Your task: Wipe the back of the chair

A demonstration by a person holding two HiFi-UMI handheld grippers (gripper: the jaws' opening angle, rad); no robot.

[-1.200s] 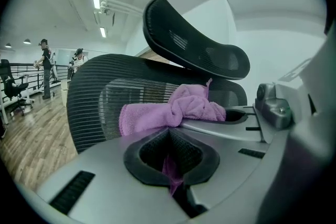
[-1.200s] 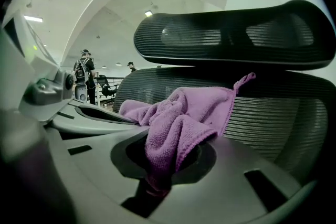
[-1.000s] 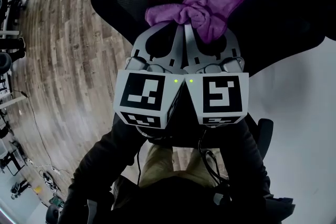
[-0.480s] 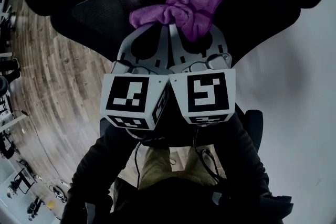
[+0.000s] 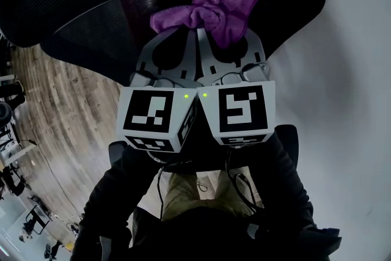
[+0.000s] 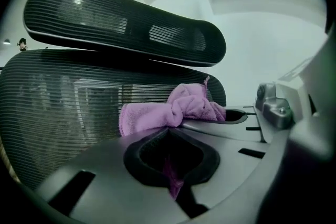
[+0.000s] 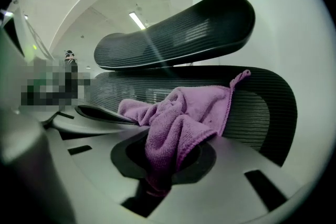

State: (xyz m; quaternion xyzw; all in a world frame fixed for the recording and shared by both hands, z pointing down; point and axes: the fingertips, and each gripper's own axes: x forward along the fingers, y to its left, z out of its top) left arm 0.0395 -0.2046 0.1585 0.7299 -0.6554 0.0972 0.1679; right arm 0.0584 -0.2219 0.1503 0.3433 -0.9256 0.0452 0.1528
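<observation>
cloth: purple cloth point(image 5: 211, 9) is clamped jointly by left tongs point(image 5: 188, 33) and right tongs point(image 5: 209, 35), bunched at 12 o'clock | axis: 9-to-3 | contact: seemingly laid against mesh chair back point(image 5: 110, 24) | nearer: right tongs, bulk at 1 o'clock

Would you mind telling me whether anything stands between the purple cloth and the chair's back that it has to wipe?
Nothing visible does. The purple cloth, pinched by both the left hand-held gripper and the right hand-held gripper, appears to lie directly against the mesh chair back, just below the headrest.
</observation>
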